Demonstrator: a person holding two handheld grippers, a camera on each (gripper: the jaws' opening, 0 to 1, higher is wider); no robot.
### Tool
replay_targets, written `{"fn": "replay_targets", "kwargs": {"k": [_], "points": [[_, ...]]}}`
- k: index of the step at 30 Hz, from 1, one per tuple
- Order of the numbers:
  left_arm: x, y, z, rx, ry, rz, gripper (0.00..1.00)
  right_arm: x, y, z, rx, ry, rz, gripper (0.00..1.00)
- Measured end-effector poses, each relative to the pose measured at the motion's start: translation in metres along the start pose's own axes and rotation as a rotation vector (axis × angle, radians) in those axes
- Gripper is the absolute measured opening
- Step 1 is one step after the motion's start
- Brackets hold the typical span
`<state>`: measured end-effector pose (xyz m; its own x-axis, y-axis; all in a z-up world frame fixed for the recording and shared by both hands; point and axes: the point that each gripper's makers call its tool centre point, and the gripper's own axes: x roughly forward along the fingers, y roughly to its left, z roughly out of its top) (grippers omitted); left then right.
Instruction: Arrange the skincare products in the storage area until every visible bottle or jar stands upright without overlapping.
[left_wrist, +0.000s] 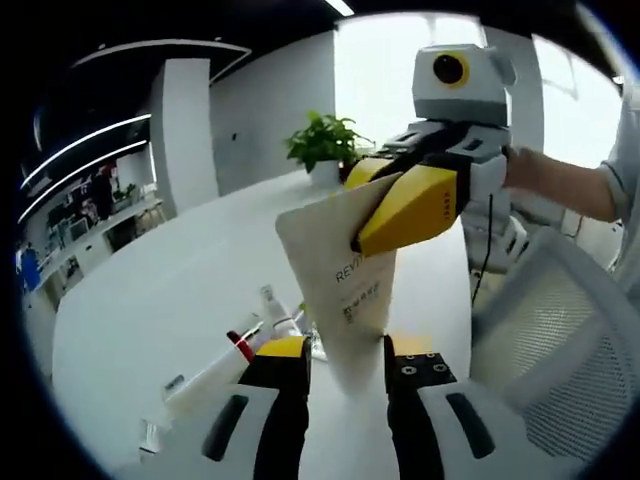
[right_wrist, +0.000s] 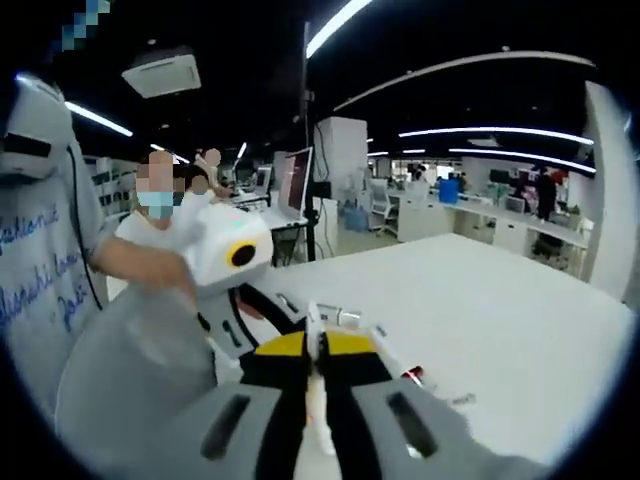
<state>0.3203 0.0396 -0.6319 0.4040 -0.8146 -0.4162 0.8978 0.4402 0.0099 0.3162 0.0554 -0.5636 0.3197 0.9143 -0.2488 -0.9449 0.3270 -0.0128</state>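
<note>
Pouch: a cream drawstring pouch (left_wrist: 345, 270) with printed lettering hung in the air above the white table (left_wrist: 150, 290), stretched between the two grippers.
Right gripper: seen in the left gripper view, the right gripper (left_wrist: 372, 210) was clamped on the pouch's upper edge; in its own view (right_wrist: 318, 375) the jaws were nearly together, with pale fabric pinched between them.
Left gripper: the left gripper (left_wrist: 347, 362) stood narrow around the pouch's lower end – the jaws looked to be touching the cloth, though a firm grip could not be confirmed.
Products: several white tubes and bottles (left_wrist: 262, 325), one with a red cap, lay on their sides on the table just beyond the left jaws – none upright yet.
Surroundings: a potted plant (left_wrist: 325, 145) stood at the table's far edge; a white mesh chair (left_wrist: 570, 340) was beside it.
Risk: if the pouch still held products, tipping it could spill them onto the lying tubes, piling them up or rolling them off the table.
Risk: a loose lower hold could let the cloth slip and swing.
</note>
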Motion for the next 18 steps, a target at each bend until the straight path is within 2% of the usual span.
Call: {"fn": "replay_targets", "kwargs": {"k": [2, 8, 14, 18], "points": [[0.001, -0.002, 0.002, -0.008, -0.010, -0.020, 0.27, -0.001, -0.002, -0.002, 0.050, -0.017, 0.015, 0.04], [0.007, -0.008, 0.000, -0.009, 0.002, -0.061, 0.25, -0.002, 0.009, 0.000, 0.021, -0.055, 0.103, 0.04], [0.011, -0.011, -0.002, -0.009, 0.013, -0.071, 0.21, -0.001, 0.009, -0.004, 0.023, -0.031, 0.130, 0.05], [0.013, -0.009, -0.001, -0.008, 0.007, -0.061, 0.21, -0.001, 0.007, -0.003, 0.005, -0.018, 0.114, 0.06]]}}
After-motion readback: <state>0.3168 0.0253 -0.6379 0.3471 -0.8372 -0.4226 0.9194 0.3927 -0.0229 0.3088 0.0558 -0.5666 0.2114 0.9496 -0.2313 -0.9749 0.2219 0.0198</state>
